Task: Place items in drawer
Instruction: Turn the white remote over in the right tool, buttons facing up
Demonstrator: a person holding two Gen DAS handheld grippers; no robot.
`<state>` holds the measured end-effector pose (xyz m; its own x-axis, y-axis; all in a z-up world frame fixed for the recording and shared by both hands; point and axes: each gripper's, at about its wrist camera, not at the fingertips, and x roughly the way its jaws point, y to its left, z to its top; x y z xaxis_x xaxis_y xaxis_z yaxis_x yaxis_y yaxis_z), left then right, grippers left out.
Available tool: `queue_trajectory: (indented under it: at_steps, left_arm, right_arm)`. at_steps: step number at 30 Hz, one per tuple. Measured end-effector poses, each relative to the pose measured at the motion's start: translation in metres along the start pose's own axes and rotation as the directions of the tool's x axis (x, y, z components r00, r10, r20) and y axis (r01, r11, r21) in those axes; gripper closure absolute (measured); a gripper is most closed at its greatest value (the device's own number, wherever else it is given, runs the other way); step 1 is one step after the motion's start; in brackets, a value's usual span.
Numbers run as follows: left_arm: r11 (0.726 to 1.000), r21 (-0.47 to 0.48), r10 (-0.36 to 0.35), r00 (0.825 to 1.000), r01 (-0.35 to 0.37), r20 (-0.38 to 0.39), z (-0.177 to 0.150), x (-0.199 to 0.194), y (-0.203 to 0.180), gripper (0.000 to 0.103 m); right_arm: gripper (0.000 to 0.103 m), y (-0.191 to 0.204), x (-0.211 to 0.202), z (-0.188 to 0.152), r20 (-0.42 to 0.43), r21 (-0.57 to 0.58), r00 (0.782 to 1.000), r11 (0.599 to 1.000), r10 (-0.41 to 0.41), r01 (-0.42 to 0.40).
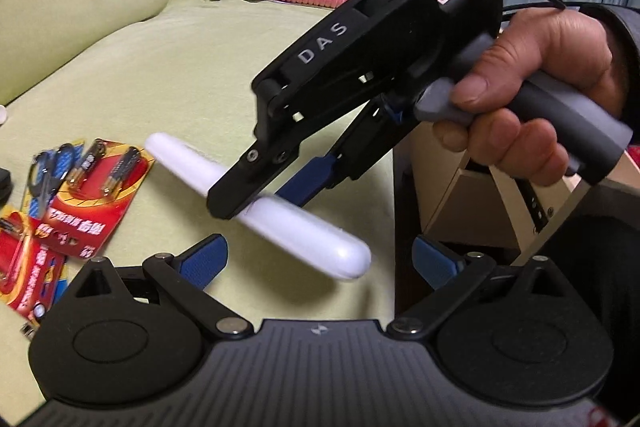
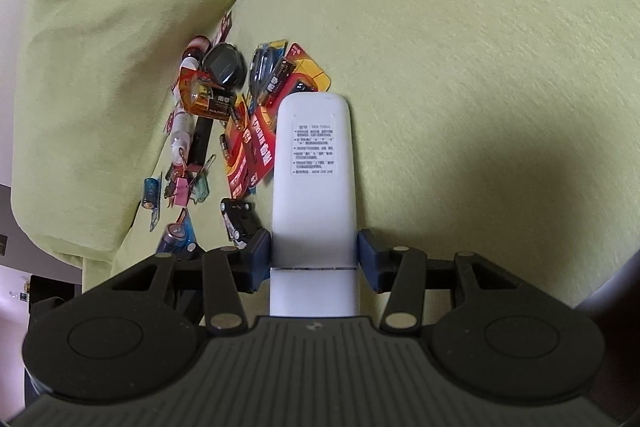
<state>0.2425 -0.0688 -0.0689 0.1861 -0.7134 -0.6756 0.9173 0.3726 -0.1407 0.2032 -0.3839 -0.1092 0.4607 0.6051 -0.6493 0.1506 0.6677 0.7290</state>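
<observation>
While the right hand-held gripper (image 2: 314, 255) holds the white remote control (image 2: 314, 163) lifted clear above the green sofa cushion (image 2: 480, 67), the step in hand appears to be carrying it across to the drawer (image 1: 472, 203), whose pale open box shows just past the sofa's edge in the left wrist view. Its blue pads (image 2: 258, 253) press on the remote's two long sides near the battery end, so most of the body sticks out forward, label side toward the camera. That long overhang is the thing to mind: a quick swing could probably make the smooth plastic pivot or slip, so the carry likely goes best slow and level, with the free end led into the opening first and the squeeze let go only once the remote rests on the drawer floor. The left hand-held gripper (image 1: 320, 263) stands spread apart and empty, near the drawer and below the remote. A heap of battery packs (image 2: 256, 131), clips and small bottles lies on the cushion, still to be collected
</observation>
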Motion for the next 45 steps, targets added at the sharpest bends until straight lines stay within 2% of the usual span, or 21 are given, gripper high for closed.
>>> queue_trajectory:
  at_steps: [7,9,13,15,20,22,25,26,29,33,34,37,40,43,45]
  left_arm:
    - [0.999,0.038,-0.027,1.0,0.026,0.016,0.007,0.009,-0.018,0.002]
    - [0.999,0.048,-0.011,1.0,0.011,0.009,0.008,0.012,-0.022,0.002]
    - [0.999,0.042,0.032,0.999,-0.031,-0.023,0.002,0.006,-0.022,0.002]
    - [0.998,0.041,0.057,0.997,-0.055,-0.047,-0.006,0.0,-0.021,0.002]
    - [0.991,0.014,0.137,0.987,-0.137,-0.082,-0.023,-0.012,-0.011,0.002]
    - [0.989,-0.004,0.15,0.985,-0.151,-0.081,-0.025,-0.016,-0.008,0.002]
    - [0.987,-0.014,0.16,0.984,-0.162,-0.074,-0.024,-0.018,-0.002,0.002]
    - [0.987,-0.017,0.16,0.985,-0.161,-0.071,-0.025,-0.02,-0.001,0.002]
    - [0.986,-0.024,0.164,0.985,-0.165,-0.058,-0.025,-0.027,0.003,0.002]
    - [0.983,-0.042,0.178,0.983,-0.179,-0.04,-0.032,-0.044,0.005,0.002]
    - [0.981,-0.047,0.186,0.982,-0.188,-0.036,-0.034,-0.049,0.005,0.002]
    - [0.974,-0.07,0.213,0.977,-0.214,-0.025,-0.04,-0.067,0.007,0.002]
    - [0.966,-0.09,0.243,0.97,-0.243,-0.012,-0.048,-0.087,0.008,0.002]
    - [0.958,-0.108,0.268,0.963,-0.267,-0.002,-0.057,-0.105,0.01,0.002]
    - [0.952,-0.122,0.282,0.96,-0.279,0.0,-0.063,-0.115,0.011,0.002]
  right_arm:
    - [0.058,0.007,-0.013,0.001,0.067,-0.13,0.992,0.985,-0.103,0.111]
    - [0.058,0.011,-0.016,0.0,0.086,-0.177,0.988,0.974,-0.131,0.144]
    - [0.051,0.024,-0.02,-0.007,0.103,-0.327,0.979,0.924,-0.175,0.199]
    - [0.041,0.031,-0.02,-0.013,0.114,-0.397,0.974,0.89,-0.194,0.224]
    - [0.041,0.055,0.002,-0.033,0.15,-0.565,0.952,0.767,-0.267,0.304]
    - [0.043,0.06,0.014,-0.035,0.14,-0.599,0.947,0.737,-0.289,0.314]
    - [0.044,0.064,0.02,-0.033,0.134,-0.612,0.943,0.723,-0.304,0.32]
    - [0.05,0.066,0.022,-0.034,0.141,-0.627,0.935,0.702,-0.325,0.338]
    - [0.06,0.077,0.03,-0.043,0.167,-0.693,0.908,0.61,-0.384,0.385]
    - [0.06,0.094,0.036,-0.058,0.218,-0.742,0.879,0.513,-0.424,0.432]
    - [0.06,0.098,0.039,-0.065,0.236,-0.763,0.871,0.473,-0.432,0.441]
    - [0.06,0.116,0.048,-0.091,0.305,-0.826,0.838,0.311,-0.452,0.469]
    - [0.06,0.13,0.059,-0.121,0.346,-0.878,0.817,0.148,-0.461,0.456]
    - [0.06,0.139,0.071,-0.151,0.359,-0.911,0.807,0.01,-0.47,0.412]
    - [0.06,0.144,0.079,-0.171,0.361,-0.924,0.803,-0.064,-0.474,0.377]
